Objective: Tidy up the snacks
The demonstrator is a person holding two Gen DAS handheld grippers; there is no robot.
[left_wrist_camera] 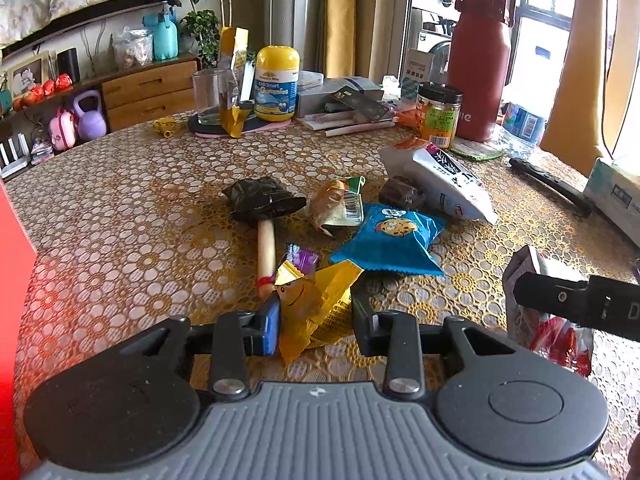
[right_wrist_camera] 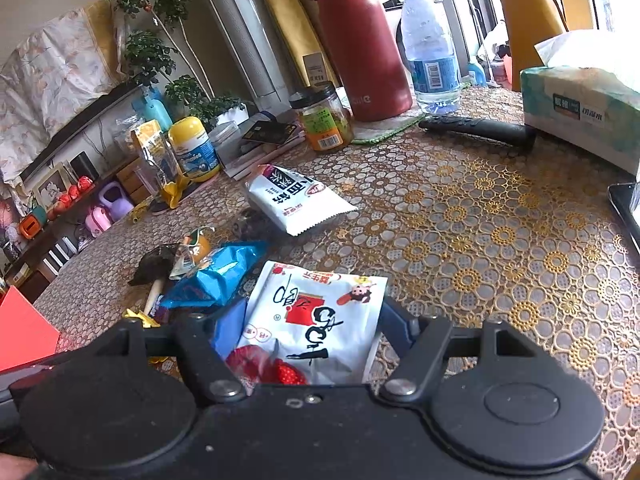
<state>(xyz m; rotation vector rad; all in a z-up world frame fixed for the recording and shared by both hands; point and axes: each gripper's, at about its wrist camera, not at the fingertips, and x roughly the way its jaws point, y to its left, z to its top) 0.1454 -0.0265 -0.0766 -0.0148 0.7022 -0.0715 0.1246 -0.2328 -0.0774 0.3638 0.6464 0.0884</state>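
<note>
Reading the labels first: the yellow-capped bottle (left_wrist_camera: 277, 84) at the table's far edge says "Kids Smart" and "Gummies"; the dark red flask (right_wrist_camera: 362, 46) shows the letters "ile" near its base. The white packet (right_wrist_camera: 316, 322) carries large Chinese characters you cannot make out, printed upside down in the right wrist view.

Your right gripper (right_wrist_camera: 310, 330) is clamped on that white packet, whose long axis runs forward along the fingers, red-printed end nearest the camera.

Your left gripper (left_wrist_camera: 316, 316) has its fingers set narrowly either side of a yellow wrapper (left_wrist_camera: 316, 300) with a smiling face; whether they press it you cannot tell.

A blue cookie bag (left_wrist_camera: 390, 236) lies just beyond on the patterned tablecloth (left_wrist_camera: 120, 208), its long axis slanting toward the far right.
</note>
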